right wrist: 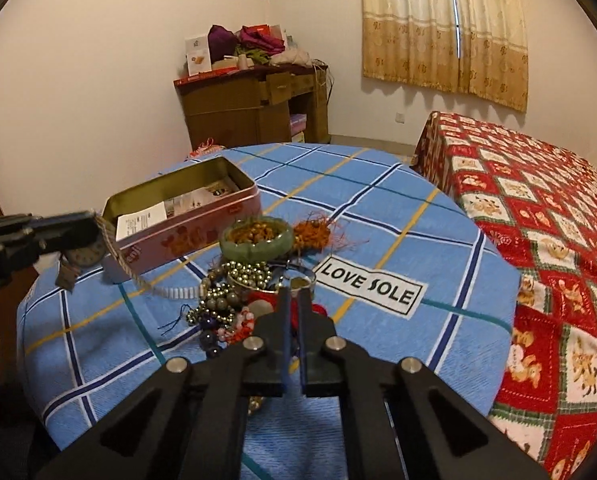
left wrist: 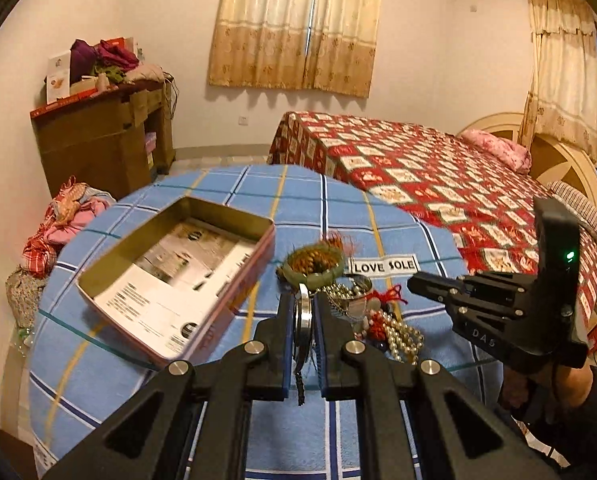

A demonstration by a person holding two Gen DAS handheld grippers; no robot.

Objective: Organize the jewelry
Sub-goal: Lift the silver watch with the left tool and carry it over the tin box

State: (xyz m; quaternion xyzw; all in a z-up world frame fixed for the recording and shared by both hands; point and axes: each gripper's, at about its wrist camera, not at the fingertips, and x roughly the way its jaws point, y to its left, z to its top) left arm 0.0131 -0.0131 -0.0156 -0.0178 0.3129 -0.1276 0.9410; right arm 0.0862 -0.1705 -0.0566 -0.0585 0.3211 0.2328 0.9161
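My left gripper [left wrist: 302,300] is shut on a wristwatch [left wrist: 303,322], held above the blue checked tablecloth [left wrist: 170,392]. In the right wrist view the left gripper [right wrist: 92,226] holds the watch [right wrist: 84,256] beside the open pink tin [right wrist: 186,216], its metal band [right wrist: 146,280] trailing down to the cloth. The tin [left wrist: 178,280] holds only printed paper. A jewelry pile [right wrist: 234,300] of bead strands lies mid-table, with a green bangle [right wrist: 256,240] behind it. My right gripper [right wrist: 294,296] hovers over the pile, fingers nearly together, nothing visibly held.
A bed with a red patterned cover [right wrist: 538,220] stands to the right of the table. A wooden desk [right wrist: 250,108] piled with clothes stands at the far wall. A "LOVE SOLE" label [right wrist: 368,286] is on the cloth.
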